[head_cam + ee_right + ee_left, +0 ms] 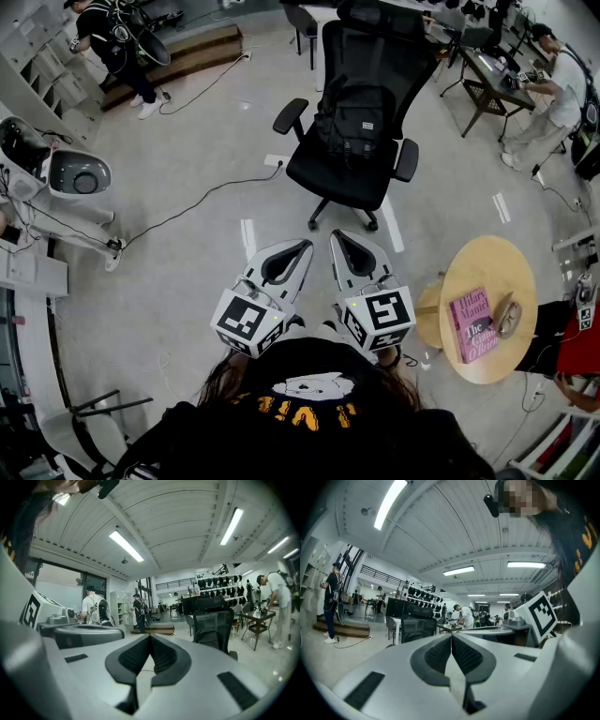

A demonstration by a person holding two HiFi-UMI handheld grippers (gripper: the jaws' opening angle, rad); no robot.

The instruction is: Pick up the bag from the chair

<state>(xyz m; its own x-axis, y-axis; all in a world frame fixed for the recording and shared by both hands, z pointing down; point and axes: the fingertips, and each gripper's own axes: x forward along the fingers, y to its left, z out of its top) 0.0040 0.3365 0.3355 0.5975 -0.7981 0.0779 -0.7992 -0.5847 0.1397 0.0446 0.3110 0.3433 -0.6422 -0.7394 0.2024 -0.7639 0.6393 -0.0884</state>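
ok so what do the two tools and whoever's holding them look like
The left tool and right tool are matching light grey shells tapering to a point, each with a dark teardrop inset. Their pads are black and ribbed. Each carries a white cube with black square markers. The person wears a black top with yellow lettering.

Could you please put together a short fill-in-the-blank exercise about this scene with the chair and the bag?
1. The black bag sits on the seat of the office ____.
2. The left claw and the right claw both have their jaws ____ (open or shut), with nothing between them.
3. The pink book lies on the round wooden ____.
Missing words: chair; shut; table.
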